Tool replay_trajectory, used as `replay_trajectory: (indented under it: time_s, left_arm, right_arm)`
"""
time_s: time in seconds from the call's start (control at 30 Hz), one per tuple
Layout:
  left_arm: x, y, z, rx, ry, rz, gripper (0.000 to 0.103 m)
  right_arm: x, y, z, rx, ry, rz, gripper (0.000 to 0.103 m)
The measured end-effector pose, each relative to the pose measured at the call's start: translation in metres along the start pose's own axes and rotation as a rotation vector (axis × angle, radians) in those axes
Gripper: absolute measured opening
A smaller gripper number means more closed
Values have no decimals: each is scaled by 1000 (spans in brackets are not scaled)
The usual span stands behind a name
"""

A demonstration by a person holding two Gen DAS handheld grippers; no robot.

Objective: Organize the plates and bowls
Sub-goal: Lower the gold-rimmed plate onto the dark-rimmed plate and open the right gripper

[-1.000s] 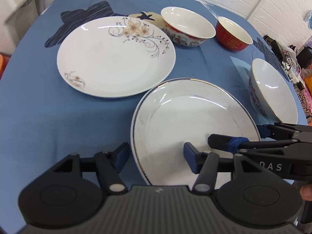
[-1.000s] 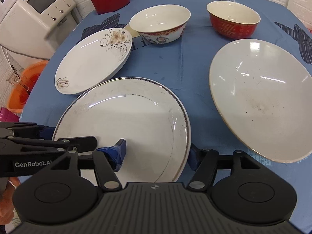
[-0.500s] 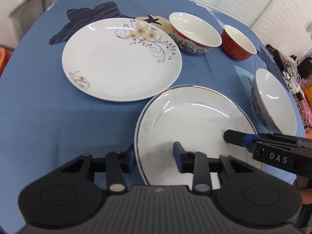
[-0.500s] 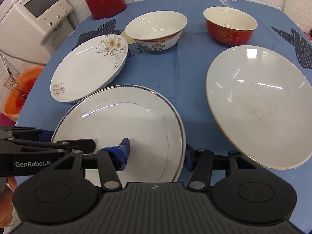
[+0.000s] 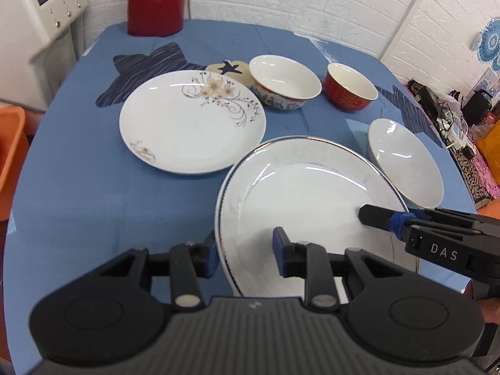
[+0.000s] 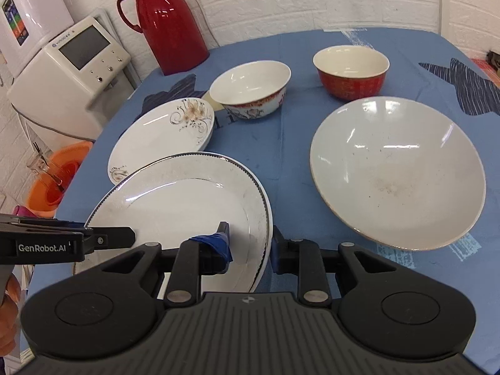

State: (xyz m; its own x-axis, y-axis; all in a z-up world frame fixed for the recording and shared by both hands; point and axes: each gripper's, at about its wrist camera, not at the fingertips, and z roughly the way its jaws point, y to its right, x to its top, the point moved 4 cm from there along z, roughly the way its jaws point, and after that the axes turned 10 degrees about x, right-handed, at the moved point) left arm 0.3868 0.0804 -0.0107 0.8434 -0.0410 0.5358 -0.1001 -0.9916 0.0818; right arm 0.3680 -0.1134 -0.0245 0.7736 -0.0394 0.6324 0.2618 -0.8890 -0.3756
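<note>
A large white plate with a dark beaded rim (image 5: 297,193) (image 6: 175,206) hangs tilted just above the blue tablecloth. My left gripper (image 5: 245,247) (image 6: 131,237) is shut on its left rim. My right gripper (image 6: 250,243) (image 5: 375,217) has its jaws closing, with the plate's right rim pinched between the blue pads. Behind it lies a flowered plate (image 5: 187,125) (image 6: 156,137). Further back stand a white bowl with a red pattern (image 5: 284,84) (image 6: 250,87) and a red bowl (image 5: 350,89) (image 6: 351,72). A wide shallow white bowl (image 5: 403,162) (image 6: 397,168) sits to the right.
A red jug (image 6: 168,22) stands at the table's far edge. A white appliance (image 6: 72,72) and an orange bin (image 6: 53,181) are off the table's left side. Clutter (image 5: 453,109) lies beyond the right edge. Blue cloth (image 5: 93,203) shows at front left.
Both grippers' jaws have closed from wide apart onto the rimmed plate's opposite edges. The plate has come up off the cloth and both views have risen.
</note>
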Motion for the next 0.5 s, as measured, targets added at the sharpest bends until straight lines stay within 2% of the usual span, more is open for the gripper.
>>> replay_trajectory:
  time_s: [0.13, 0.27, 0.5]
  left_arm:
    - [-28, 7, -21, 10, 3, 8, 26]
    - [-60, 9, -38, 46, 16, 24, 26]
    - [-109, 6, -44, 62, 0, 21, 26]
  right_arm:
    - [-13, -9, -27, 20, 27, -17, 9]
    - [-46, -16, -47, 29, 35, -19, 10]
    - [-96, -30, -64, 49, 31, -27, 12]
